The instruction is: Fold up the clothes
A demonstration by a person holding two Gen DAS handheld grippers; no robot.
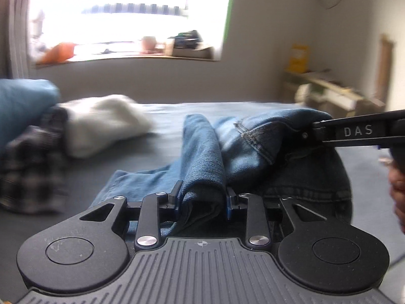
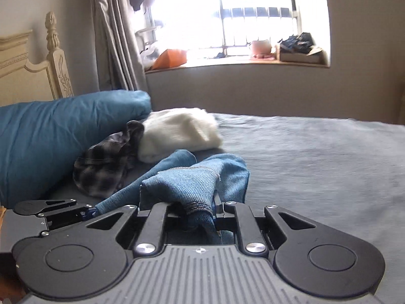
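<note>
Denim: blue jeans pinched in both my tools, left hand-held gripper and right hand-held gripper; cloth spans sideways between them, bunched over the grey bed.

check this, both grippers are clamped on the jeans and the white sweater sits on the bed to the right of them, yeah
One slip: the white sweater lies left of the jeans, beside the plaid shirt, as the right wrist view shows. Both the left gripper and the right gripper do clamp the jeans.
</note>
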